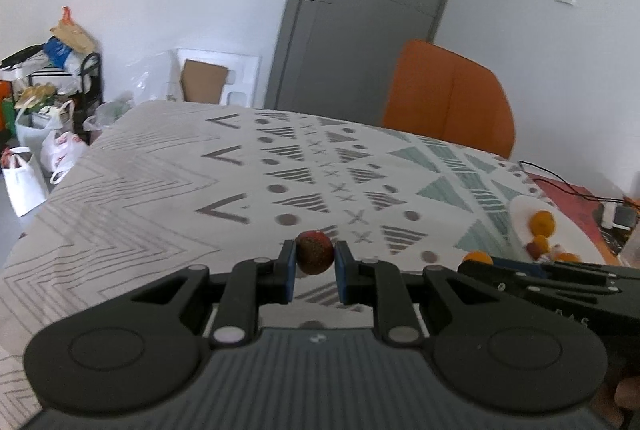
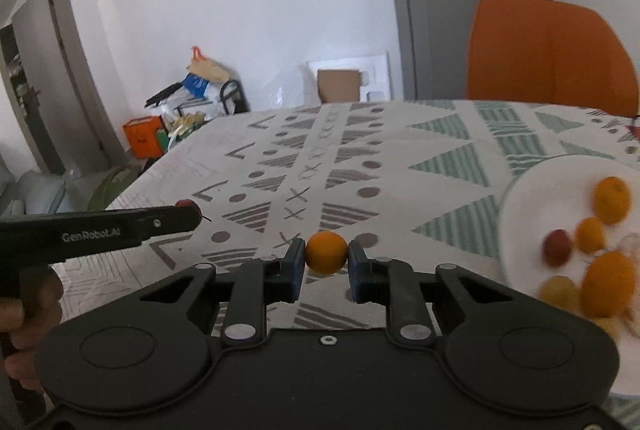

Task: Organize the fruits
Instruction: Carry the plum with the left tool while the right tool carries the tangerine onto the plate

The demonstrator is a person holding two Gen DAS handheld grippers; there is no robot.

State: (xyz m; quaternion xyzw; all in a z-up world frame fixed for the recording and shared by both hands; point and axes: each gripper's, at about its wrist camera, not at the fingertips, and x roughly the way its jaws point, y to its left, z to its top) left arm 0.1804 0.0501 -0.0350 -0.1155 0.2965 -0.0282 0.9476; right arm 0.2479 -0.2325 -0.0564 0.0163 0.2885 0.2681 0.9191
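Note:
My left gripper (image 1: 315, 258) is shut on a small dark red fruit (image 1: 314, 252) and holds it above the patterned tablecloth (image 1: 160, 182). My right gripper (image 2: 327, 257) is shut on a small orange fruit (image 2: 326, 251), also above the cloth. A white plate (image 2: 532, 198) at the right holds several orange, yellow and red fruits, among them a large orange (image 2: 611, 199) and a red fruit (image 2: 557, 247). The plate also shows in the left wrist view (image 1: 520, 208). The left gripper shows from the side in the right wrist view (image 2: 188, 212), left of the right gripper.
An orange chair (image 2: 548, 54) stands behind the table's far edge. Bags and a rack (image 1: 48, 90) stand on the floor at the left. A black cable and small devices (image 1: 616, 210) lie at the table's far right. A grey door (image 1: 372, 10) is behind.

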